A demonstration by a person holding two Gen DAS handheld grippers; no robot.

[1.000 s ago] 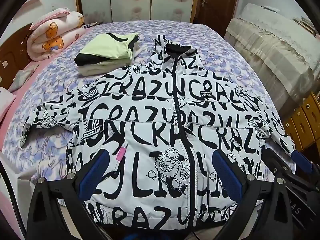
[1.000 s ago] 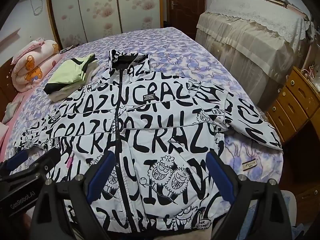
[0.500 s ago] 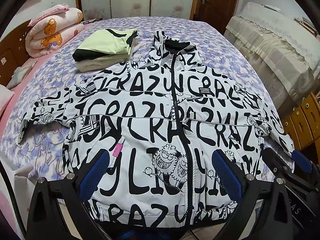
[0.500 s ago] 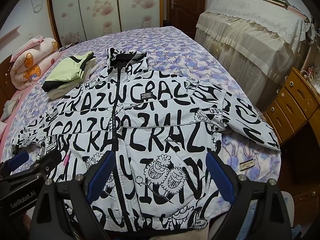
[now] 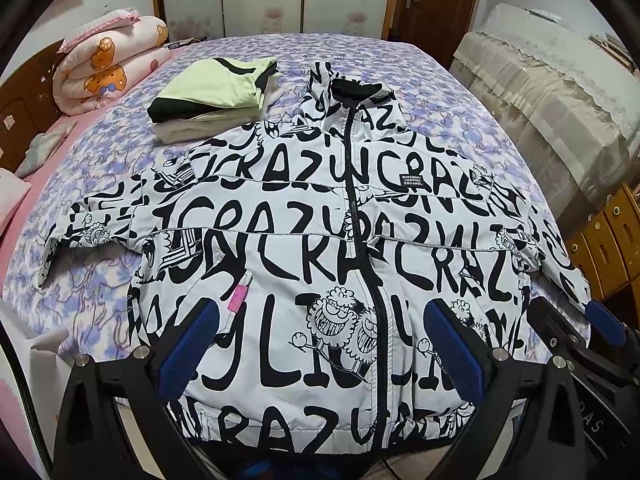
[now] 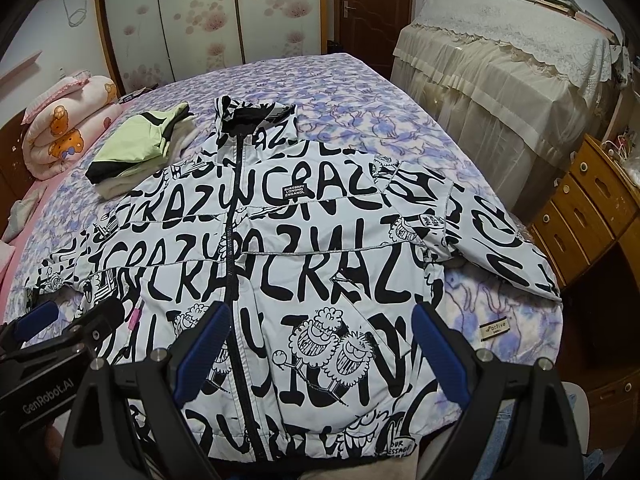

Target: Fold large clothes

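A white jacket (image 5: 304,232) with black lettering and a black zip lies flat, front up, on the bed, sleeves spread to both sides; it also shows in the right wrist view (image 6: 304,248). My left gripper (image 5: 320,344) is open and empty above the jacket's hem. My right gripper (image 6: 320,352) is open and empty, also above the hem, to the right of the zip. The right gripper also shows at the right edge of the left wrist view (image 5: 580,332), and the left gripper at the left edge of the right wrist view (image 6: 60,332).
A folded pale green and black garment pile (image 5: 212,92) sits by the jacket's left shoulder. A rolled pink quilt (image 5: 108,64) lies at the far left. The bed has a purple floral cover (image 6: 380,128). A covered cabinet (image 6: 500,80) and wooden drawers (image 6: 580,216) stand on the right.
Both grippers have drawn back and risen a little, so the jacket's hem and the bed's near edge now show lower in view. The jacket has not moved.
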